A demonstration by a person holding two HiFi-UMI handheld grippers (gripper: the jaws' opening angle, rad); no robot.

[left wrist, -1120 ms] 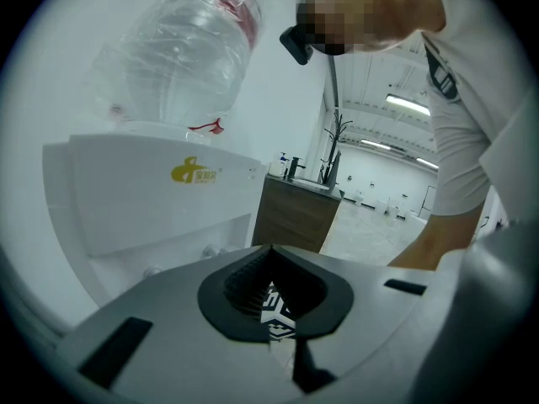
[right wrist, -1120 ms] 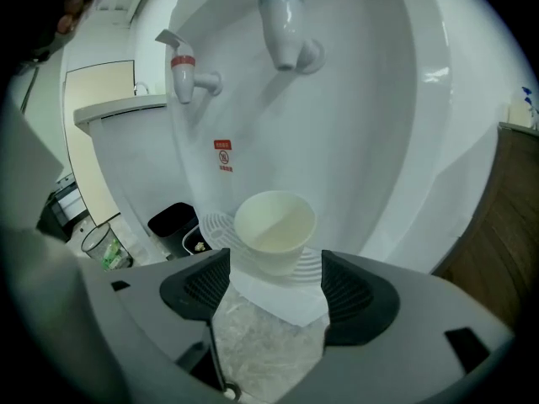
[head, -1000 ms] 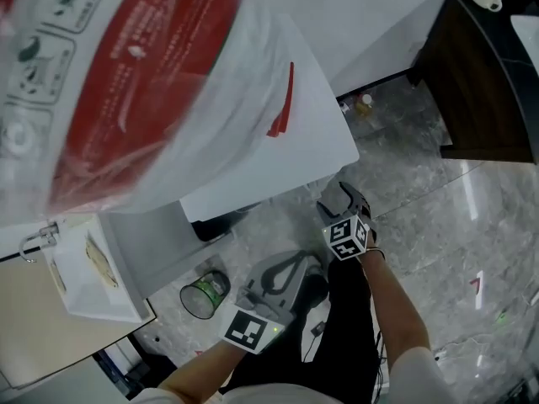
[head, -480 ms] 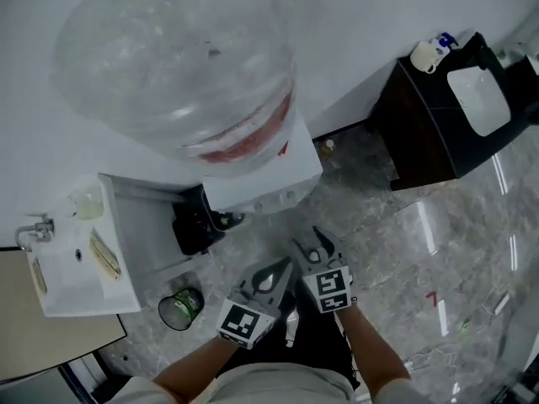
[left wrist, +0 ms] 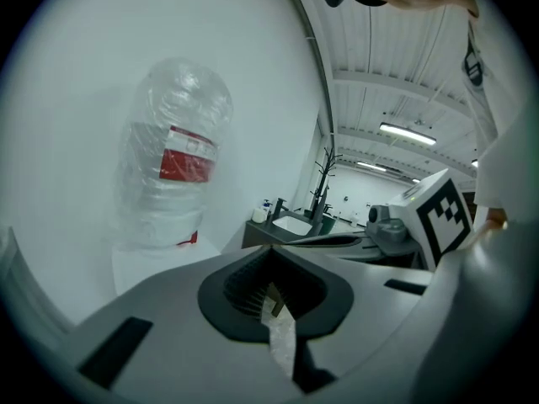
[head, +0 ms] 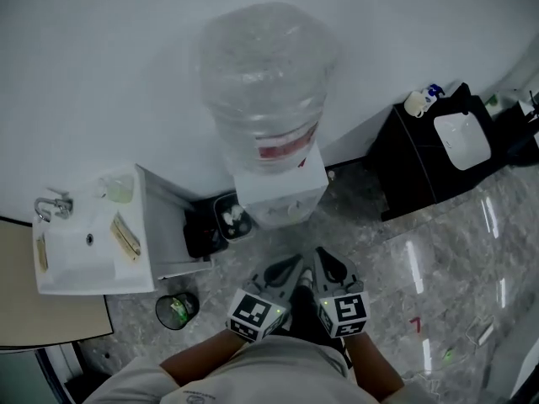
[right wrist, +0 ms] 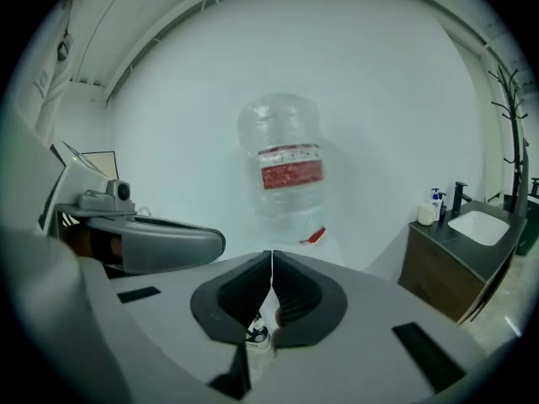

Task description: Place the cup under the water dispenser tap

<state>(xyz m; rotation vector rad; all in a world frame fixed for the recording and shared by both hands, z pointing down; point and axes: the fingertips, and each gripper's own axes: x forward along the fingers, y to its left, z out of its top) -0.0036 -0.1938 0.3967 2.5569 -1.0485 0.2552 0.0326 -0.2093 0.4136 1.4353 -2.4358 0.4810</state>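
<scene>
The water dispenser [head: 282,194] stands against the white wall with a clear bottle [head: 268,91] with a red label on top; it also shows in the left gripper view [left wrist: 173,183] and the right gripper view [right wrist: 282,171]. Its taps are too small to make out. A pale translucent cup [head: 120,188] sits on the white sink unit to the left. My left gripper [head: 295,263] and right gripper [head: 321,256] hang side by side in front of the dispenser, well short of it. Both are shut with nothing between the jaws [left wrist: 271,251] [right wrist: 271,255].
A white sink unit [head: 80,255] with a tap [head: 52,205] stands at the left. A round bin [head: 175,310] sits on the grey floor below it. A dark cabinet [head: 417,162] with a white basin and a soap bottle [head: 415,103] stands at the right.
Both grippers have risen and drawn together in front of me. The right gripper's jaws have closed. The dispenser, close and cropped before, now shows whole and farther off.
</scene>
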